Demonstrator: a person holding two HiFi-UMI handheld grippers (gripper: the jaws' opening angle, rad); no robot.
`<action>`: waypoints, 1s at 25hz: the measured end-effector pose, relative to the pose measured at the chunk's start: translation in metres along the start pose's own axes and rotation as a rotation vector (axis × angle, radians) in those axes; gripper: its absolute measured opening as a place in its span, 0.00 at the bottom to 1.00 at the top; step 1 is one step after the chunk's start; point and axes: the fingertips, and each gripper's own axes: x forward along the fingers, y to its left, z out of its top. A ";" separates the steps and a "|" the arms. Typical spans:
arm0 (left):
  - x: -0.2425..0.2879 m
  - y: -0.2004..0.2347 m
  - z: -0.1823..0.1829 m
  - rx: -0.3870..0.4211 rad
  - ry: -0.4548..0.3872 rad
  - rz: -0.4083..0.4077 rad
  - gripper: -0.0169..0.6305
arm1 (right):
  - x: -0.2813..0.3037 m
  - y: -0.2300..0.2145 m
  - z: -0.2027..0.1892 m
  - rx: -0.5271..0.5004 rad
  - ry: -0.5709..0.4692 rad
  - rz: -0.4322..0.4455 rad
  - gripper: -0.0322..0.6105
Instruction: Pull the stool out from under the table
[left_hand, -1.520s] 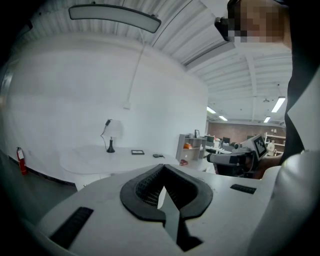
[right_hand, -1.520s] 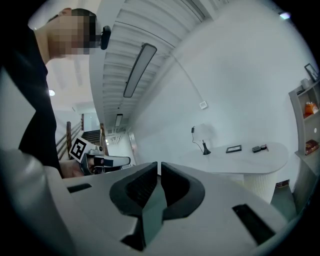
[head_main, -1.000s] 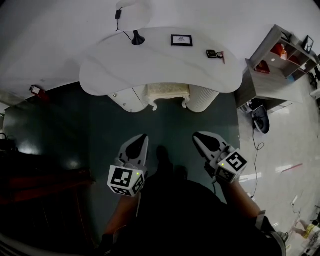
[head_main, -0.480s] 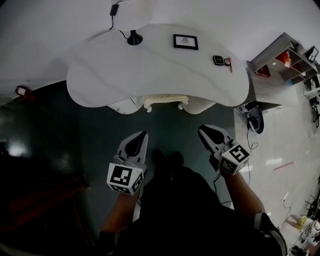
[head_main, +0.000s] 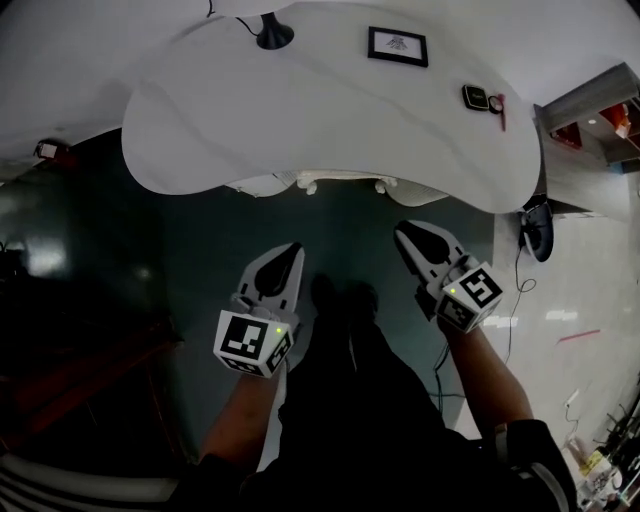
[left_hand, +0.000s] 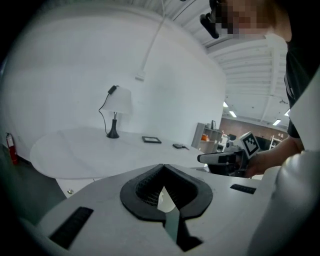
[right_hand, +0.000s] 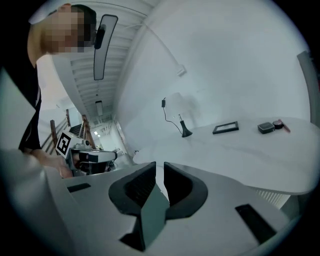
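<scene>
The white curved table (head_main: 330, 110) fills the top of the head view. Under its front edge only a cream scalloped strip of the stool (head_main: 340, 183) shows; the rest is hidden by the tabletop. My left gripper (head_main: 289, 251) and right gripper (head_main: 404, 233) hover side by side over the dark floor, a short way in front of the table, touching nothing. Both are shut with nothing between their jaws. The left gripper (left_hand: 162, 168) points over the tabletop (left_hand: 95, 150) in its own view. In the right gripper view the right gripper (right_hand: 160, 167) does the same.
On the table stand a black lamp base (head_main: 274, 35), a picture frame (head_main: 397, 45), a small dark device (head_main: 476, 97) and a red pen (head_main: 500, 108). A shelf unit (head_main: 600, 105) stands at the right, with a dark round object (head_main: 536, 232) and a cable on the pale floor.
The table has come nearer and now covers almost all of the stool. Both grippers stay shut and keep their spacing, slightly closer to the table's edge.
</scene>
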 end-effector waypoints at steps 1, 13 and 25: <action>0.004 0.001 -0.008 -0.010 0.007 0.006 0.05 | 0.002 -0.006 -0.005 0.005 -0.006 -0.009 0.08; 0.079 0.069 -0.107 -0.029 0.052 0.040 0.05 | 0.066 -0.054 -0.088 0.055 -0.024 -0.041 0.08; 0.140 0.120 -0.190 0.029 -0.029 0.024 0.05 | 0.109 -0.138 -0.183 0.001 0.029 -0.143 0.08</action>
